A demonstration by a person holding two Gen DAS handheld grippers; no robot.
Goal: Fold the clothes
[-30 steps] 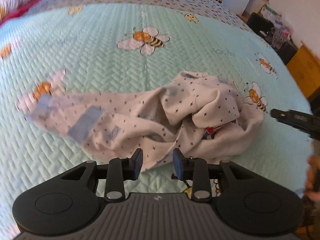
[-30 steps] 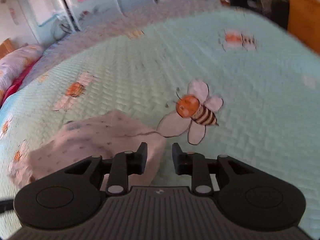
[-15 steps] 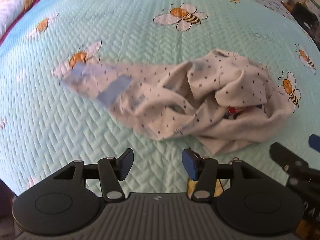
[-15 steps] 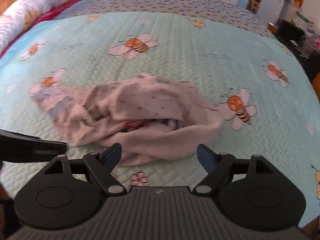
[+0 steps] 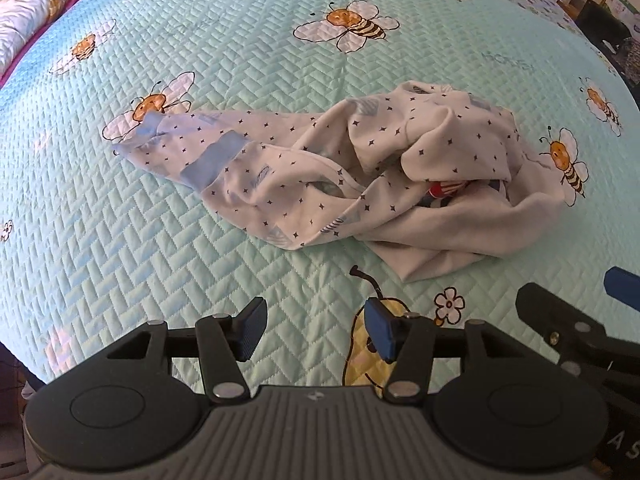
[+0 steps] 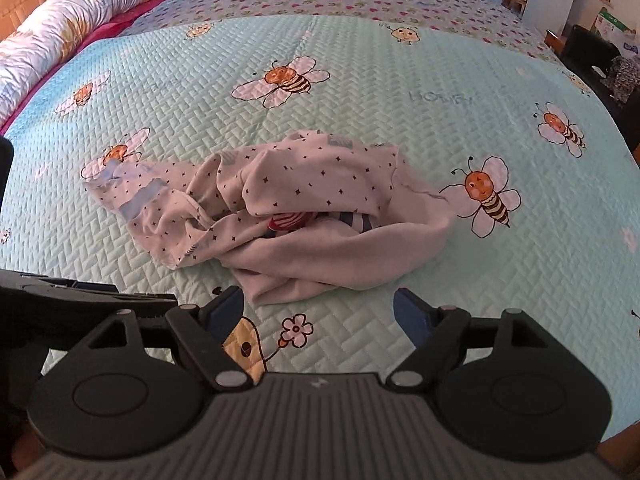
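Lying crumpled on the bedspread, garment now released, left claw and right claw both spread, backed off.

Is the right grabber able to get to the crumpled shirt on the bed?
Probably yes. The right gripper is open and empty, the crumpled shirt lies just ahead on the bedspread, and nothing sits between them.
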